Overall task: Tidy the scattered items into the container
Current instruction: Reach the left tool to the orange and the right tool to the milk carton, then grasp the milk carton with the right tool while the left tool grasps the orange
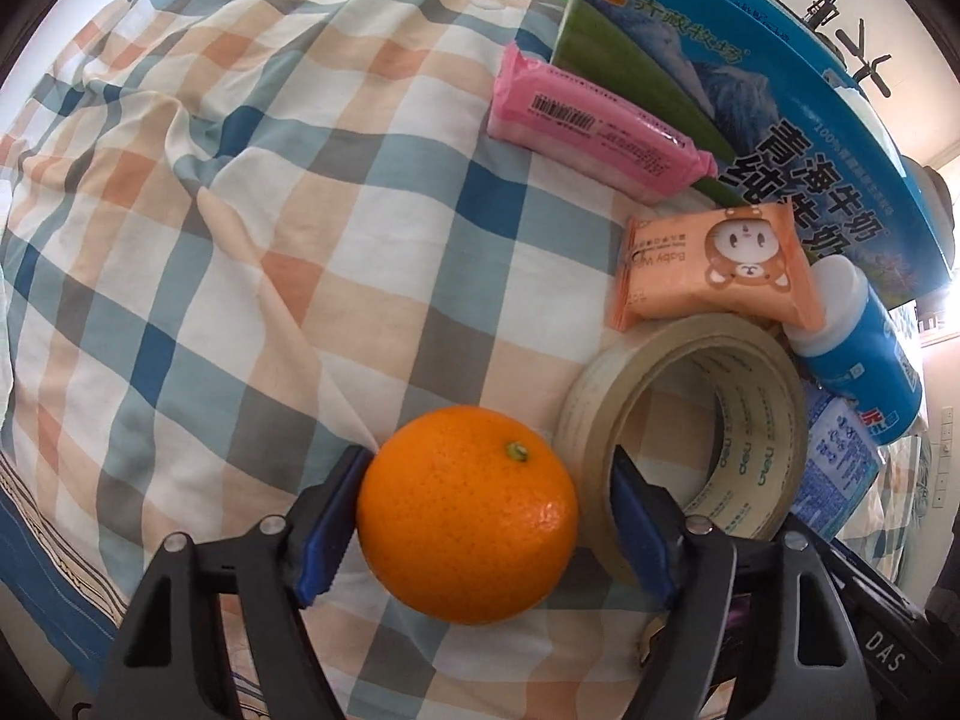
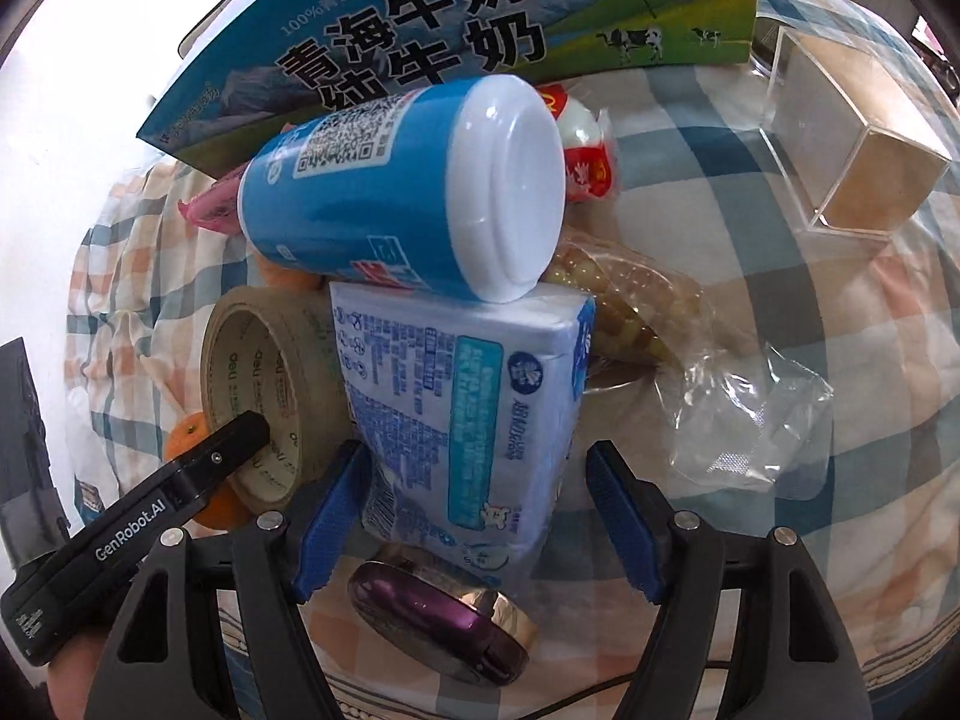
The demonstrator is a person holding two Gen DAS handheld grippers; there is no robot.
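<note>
Both black two-finger grippers with blue pads work low over a checked bedspread (image 1: 240,228) of blue, orange, grey and white squares; the left gripper (image 1: 480,534) has its pads spread around a round orange citrus fruit (image 1: 468,522) with a small green stem scar, the left pad touching the peel while the right pad stands just clear of it, inside the ring of a beige roll of packing tape (image 1: 684,420) lying tilted just beside the fruit. Beyond the roll sit a peach-coloured pack of baby wipes printed with a cartoon bear (image 1: 714,264), a pink wrapped pack with a barcode (image 1: 594,126), and a blue cylindrical canister with a white lid (image 1: 858,354) lying on its side, all close against the blue milk carton box with Chinese lettering (image 1: 750,90). From the right wrist view, the right gripper (image 2: 480,516) stands wide apart around the lower end of a white and blue soft tissue pack (image 2: 480,408), gripping nothing; a purple and gold round compact (image 2: 438,624) lies below it, the canister rests across the pack's top, and a clear plastic box (image 2: 852,138) sits well apart at upper right
</note>
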